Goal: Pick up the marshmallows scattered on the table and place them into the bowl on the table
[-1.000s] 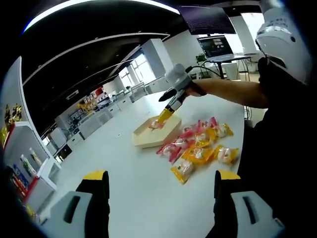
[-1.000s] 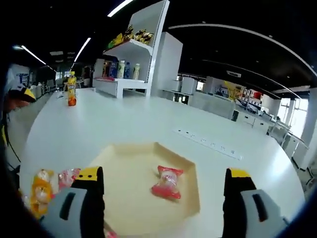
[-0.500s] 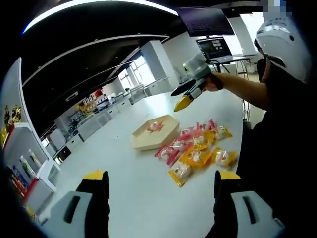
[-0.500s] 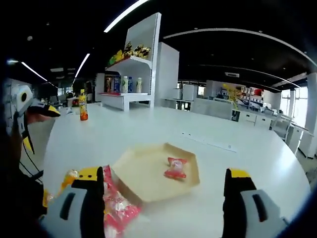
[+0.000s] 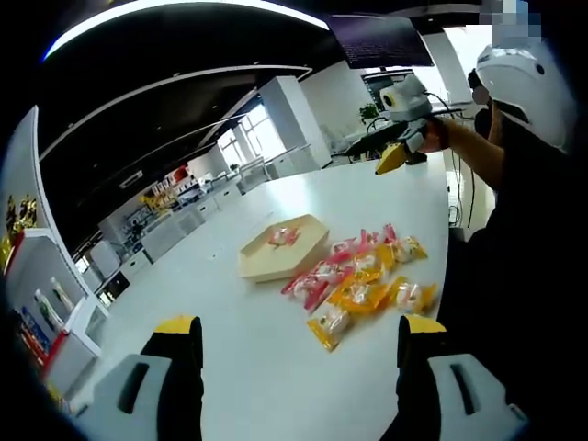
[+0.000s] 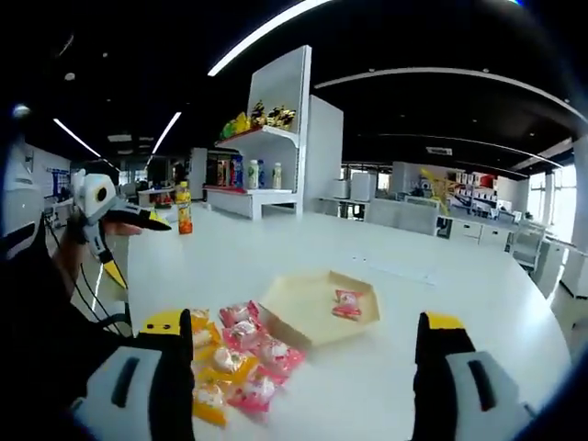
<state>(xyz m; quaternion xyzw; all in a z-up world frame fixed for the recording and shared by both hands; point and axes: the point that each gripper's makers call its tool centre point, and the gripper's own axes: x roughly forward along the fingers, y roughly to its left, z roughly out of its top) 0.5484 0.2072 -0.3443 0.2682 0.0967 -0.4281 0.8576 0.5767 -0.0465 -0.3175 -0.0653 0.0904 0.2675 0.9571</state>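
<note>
Marshmallows in pink and yellow crinkled wrappers [image 5: 363, 280] [image 6: 234, 358] are seen lying in a loose heap on the white table [image 5: 266, 358] [image 6: 367, 266], just beside the shallow beige hexagonal bowl [image 5: 280, 246] [image 6: 322, 308]. 1 pink-wrapped marshmallow [image 5: 283, 237] [image 6: 348, 303] is held inside the bowl, resting on its flat floor toward one side; the remainder of the bowl floor is bare. The nearest packets of the heap are placed close against the bowl's rim, though contact cannot be judged from either view.

In the left gripper view, the left gripper [image 5: 294, 367] is shown with its 2 yellow-tipped black jaws spread wide and nothing between them, low over bare tabletop short of the heap. In the same view, the right gripper [image 5: 390, 158] is held up in a person's hand, raised well above the table and beyond the heap; its yellow tips appear close together, and nothing is seen carried in them.

In the right gripper view, the right gripper [image 6: 308, 367] is shown with its jaws parted and unloaded, the heap and bowl lying ahead between them. The left gripper [image 6: 115, 234] is seen at the left of that view, held off the table's edge.

An orange drink bottle [image 6: 185, 209] is stood upright on the far part of the table, well apart from the bowl. White shelving with bottles and yellow goods [image 6: 262, 152] is set behind it.
</note>
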